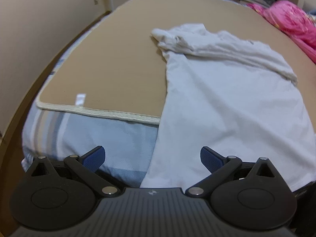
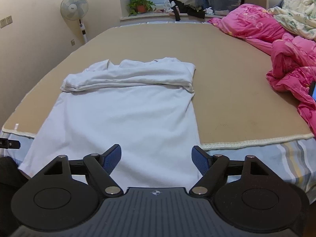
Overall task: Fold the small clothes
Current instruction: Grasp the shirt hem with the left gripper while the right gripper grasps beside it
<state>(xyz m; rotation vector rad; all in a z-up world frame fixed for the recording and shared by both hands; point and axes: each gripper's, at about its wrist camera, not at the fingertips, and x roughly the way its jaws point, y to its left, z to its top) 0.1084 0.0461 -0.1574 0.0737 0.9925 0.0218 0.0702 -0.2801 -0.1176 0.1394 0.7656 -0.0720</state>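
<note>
One blank white tag, no legible writing.

Both grippers are black, with blue textured pads, silver pivot screws and ribbed grey bases

A tan mat covers the striped sheet. A pink quilt lies bunched on its right side. A fan stands by the wall, a potted plant on the sill.
</note>
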